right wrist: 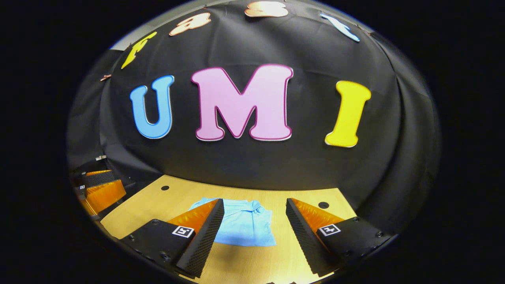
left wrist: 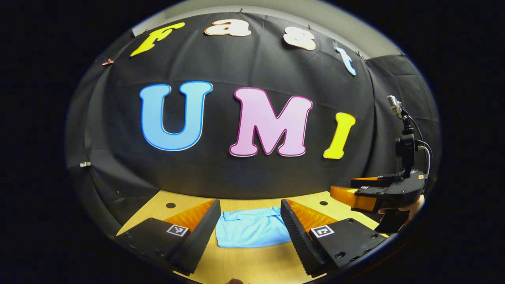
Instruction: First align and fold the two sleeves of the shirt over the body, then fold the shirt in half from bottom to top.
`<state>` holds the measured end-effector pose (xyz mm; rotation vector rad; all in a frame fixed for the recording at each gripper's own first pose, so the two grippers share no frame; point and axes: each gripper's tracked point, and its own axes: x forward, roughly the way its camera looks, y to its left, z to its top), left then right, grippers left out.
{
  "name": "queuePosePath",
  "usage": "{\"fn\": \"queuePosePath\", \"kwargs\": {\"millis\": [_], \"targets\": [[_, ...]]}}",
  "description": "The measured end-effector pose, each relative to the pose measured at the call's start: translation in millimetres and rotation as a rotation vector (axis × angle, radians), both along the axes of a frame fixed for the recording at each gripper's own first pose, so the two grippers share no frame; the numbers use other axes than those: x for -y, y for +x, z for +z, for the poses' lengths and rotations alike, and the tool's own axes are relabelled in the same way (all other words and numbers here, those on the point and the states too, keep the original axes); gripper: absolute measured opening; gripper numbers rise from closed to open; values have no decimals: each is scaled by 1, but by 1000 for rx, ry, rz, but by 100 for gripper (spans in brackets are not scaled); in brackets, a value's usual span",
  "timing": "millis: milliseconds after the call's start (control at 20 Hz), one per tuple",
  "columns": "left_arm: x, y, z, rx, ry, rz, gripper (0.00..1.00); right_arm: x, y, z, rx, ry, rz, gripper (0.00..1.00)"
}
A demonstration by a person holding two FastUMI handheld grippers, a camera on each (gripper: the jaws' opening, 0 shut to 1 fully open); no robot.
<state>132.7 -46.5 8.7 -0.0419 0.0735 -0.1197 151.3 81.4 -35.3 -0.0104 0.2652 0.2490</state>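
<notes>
Left tool (left wrist: 250,221): jaws spread wide, nothing between them, held above the worktop and aimed along it at the shirt. Right tool (right wrist: 254,221): same — wide apart, empty, raised, no cloth contact. In the left gripper view the right tool shows again at far right, a hand under it, hovering over the worktop's right side, well apart from the cloth.

Light blue knit shirt (left wrist: 250,228) lies flat mid-way across the pale wooden worktop (left wrist: 252,264), near the back edge by the black cloth wall. It looks like a compact block already: no sleeve sticks out to either side, and the near edge reads straight. In the right gripper view a bunched bit, probably the collar, sits at the far edge on top of the block. My read is that the sleeves are in and the bottom-to-top fold may be done as well — can't confirm layer count, fisheye is too coarse at that range.

Risks from here:
- If the half fold is in fact outstanding, pinching the near hem with one tool lower than the other skews the fold line; edges won't match.
- Grabbing only the top layer would peel a tucked sleeve back out.
- Thin knit on smooth wood — a dragging finger would slide the whole stack toward the wall rather than lift it.
- Tools coming in from both sides could clash over such a small block.
</notes>
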Motion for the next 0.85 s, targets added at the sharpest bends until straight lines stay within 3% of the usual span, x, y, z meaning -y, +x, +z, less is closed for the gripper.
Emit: {"fn": "queuePosePath", "kwargs": {"millis": [350, 500, 800, 850], "targets": [[-10, -136, -5, 30, -17, 33, 97, 24, -128, 27, 32, 50, -43, 98], [-5, -181, -13, 25, -53, 6, 97, 27, -174, 35, 69, 66, -33, 98], [-23, -243, -13, 77, -70, 42, 96, 39, -240, 37, 72, 84, -66, 98], [-24, -247, -16, 73, -62, 48, 91, 37, -248, 37, 74, 78, -64, 98]]}}
